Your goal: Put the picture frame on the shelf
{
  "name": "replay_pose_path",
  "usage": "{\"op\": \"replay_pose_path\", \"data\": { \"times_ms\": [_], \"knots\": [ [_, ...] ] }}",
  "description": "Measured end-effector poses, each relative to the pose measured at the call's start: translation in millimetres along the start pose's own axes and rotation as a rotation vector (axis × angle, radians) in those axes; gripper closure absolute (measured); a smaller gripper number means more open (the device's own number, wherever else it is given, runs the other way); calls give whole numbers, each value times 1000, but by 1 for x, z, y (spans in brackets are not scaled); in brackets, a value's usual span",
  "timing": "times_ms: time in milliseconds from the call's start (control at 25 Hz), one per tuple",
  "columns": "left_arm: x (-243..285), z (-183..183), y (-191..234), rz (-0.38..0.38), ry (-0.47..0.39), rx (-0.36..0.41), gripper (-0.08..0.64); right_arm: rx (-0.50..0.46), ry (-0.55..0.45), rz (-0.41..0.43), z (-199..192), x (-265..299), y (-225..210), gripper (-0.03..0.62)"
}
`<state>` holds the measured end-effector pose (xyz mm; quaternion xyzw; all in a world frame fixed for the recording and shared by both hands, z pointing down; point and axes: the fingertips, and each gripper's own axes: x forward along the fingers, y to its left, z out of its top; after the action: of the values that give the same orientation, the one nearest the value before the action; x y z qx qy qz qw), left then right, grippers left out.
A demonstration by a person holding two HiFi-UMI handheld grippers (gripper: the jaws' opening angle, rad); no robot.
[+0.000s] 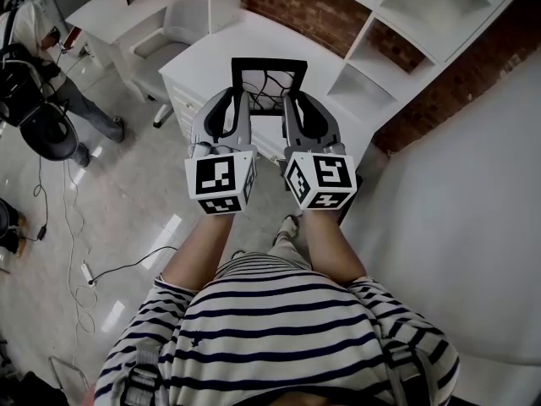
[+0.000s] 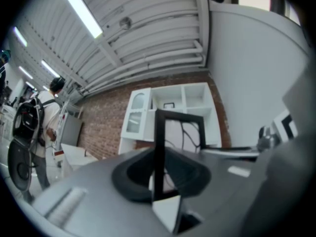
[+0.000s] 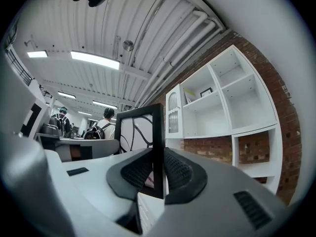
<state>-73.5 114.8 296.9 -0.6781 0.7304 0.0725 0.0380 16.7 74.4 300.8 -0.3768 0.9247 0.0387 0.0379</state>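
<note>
I hold a black picture frame with a black-and-white line drawing upright in the air in front of me, over the white desk. My left gripper is shut on its left side bar, and my right gripper is shut on its right side bar. In the left gripper view the frame's edge runs up between the dark pads of the left gripper. The right gripper clamps the frame bar the same way. The white open shelf unit stands against the brick wall ahead to the right, also the shelf.
A person with a backpack stands at the far left. A grey chair sits by another white table. A cable trails over the shiny floor. A white wall rises close on my right.
</note>
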Motion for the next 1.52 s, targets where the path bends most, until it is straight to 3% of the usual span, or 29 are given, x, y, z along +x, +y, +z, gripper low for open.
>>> {"op": "replay_pose_path", "data": {
  "times_ms": [720, 1520],
  "knots": [
    [48, -23, 8, -14, 26, -23, 491, 16, 38, -25, -21, 39, -27, 529],
    [251, -43, -4, -99, 49, -26, 491, 21, 23, -104, -28, 175, -167, 529]
  ]
}}
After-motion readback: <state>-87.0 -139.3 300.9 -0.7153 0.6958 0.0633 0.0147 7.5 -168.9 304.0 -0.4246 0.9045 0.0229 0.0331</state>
